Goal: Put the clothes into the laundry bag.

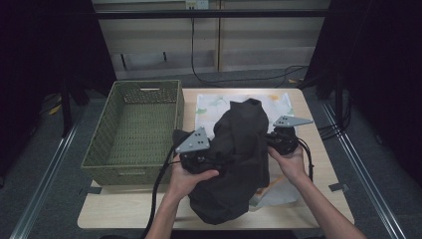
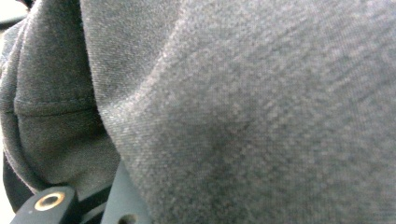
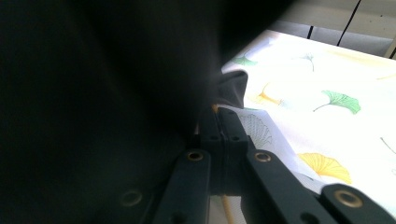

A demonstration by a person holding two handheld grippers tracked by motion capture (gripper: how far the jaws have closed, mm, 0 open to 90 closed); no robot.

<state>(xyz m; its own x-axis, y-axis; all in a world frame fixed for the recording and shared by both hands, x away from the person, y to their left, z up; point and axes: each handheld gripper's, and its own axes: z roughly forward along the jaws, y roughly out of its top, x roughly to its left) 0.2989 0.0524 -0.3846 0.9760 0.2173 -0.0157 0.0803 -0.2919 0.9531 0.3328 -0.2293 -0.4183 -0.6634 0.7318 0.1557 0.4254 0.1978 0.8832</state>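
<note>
Dark garment (image 1: 239,159) hangs bunched between both grippers over the table (image 1: 318,199), beside the woven basket (image 1: 134,129) to the left. The right gripper (image 3: 219,126) is clamped tight on its edge; the left gripper (image 1: 199,154), nearer the basket, presses into the cloth, its grip hidden by folds.

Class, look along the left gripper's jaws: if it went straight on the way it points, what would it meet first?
The dark garment. Its grey-black cloth lies right against the left gripper, close over the jaws, so there is hardly any free way ahead; what lies behind the cloth cannot be told.
</note>
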